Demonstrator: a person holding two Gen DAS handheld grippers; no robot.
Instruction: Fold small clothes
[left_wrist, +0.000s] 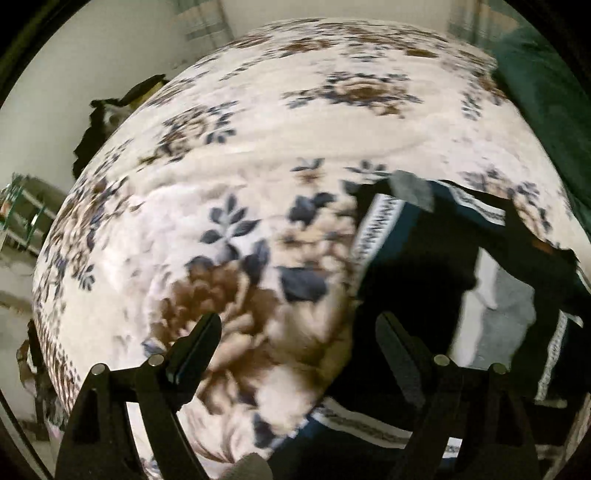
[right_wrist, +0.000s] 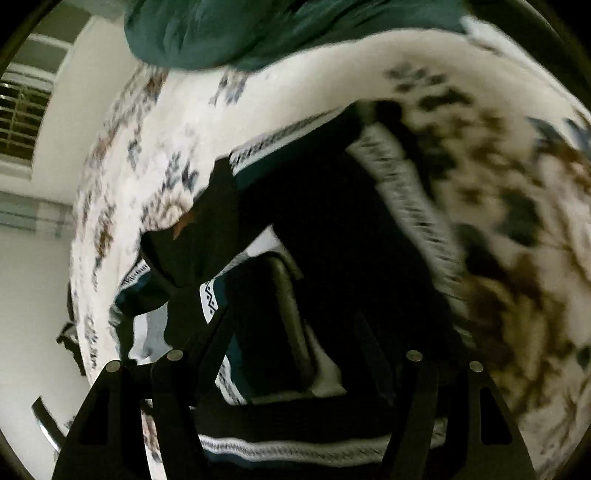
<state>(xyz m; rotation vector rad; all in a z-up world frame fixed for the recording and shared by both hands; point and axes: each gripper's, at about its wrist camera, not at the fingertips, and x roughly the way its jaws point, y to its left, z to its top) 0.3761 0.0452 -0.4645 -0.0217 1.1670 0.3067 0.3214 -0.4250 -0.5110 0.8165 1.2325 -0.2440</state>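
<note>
A dark garment (left_wrist: 417, 258) with white patterned bands is shown lying on a floral blanket (left_wrist: 258, 122) in cream, brown and blue, which covers the whole working surface. A grey and white patch of cloth (left_wrist: 495, 317) is seen within the garment's folds. No container is seen in either view.

The left gripper (left_wrist: 295, 325) is held with its jaws apart above the blanket, just beside the garment's left edge; nothing is seen between its fingers (left_wrist: 203, 332).

The right gripper (right_wrist: 291, 314) is pointed down onto the garment (right_wrist: 332, 206). Its fingers are lost against the dark cloth, so it cannot be told whether the jaws are clamped on the fabric or merely apart.

A dark green cloth (right_wrist: 229, 33) is seen at the far edge of the blanket (right_wrist: 517, 206). Pale walls (left_wrist: 74, 74) and a barred window (right_wrist: 22, 110) are visible beyond. Both views are blurred.
</note>
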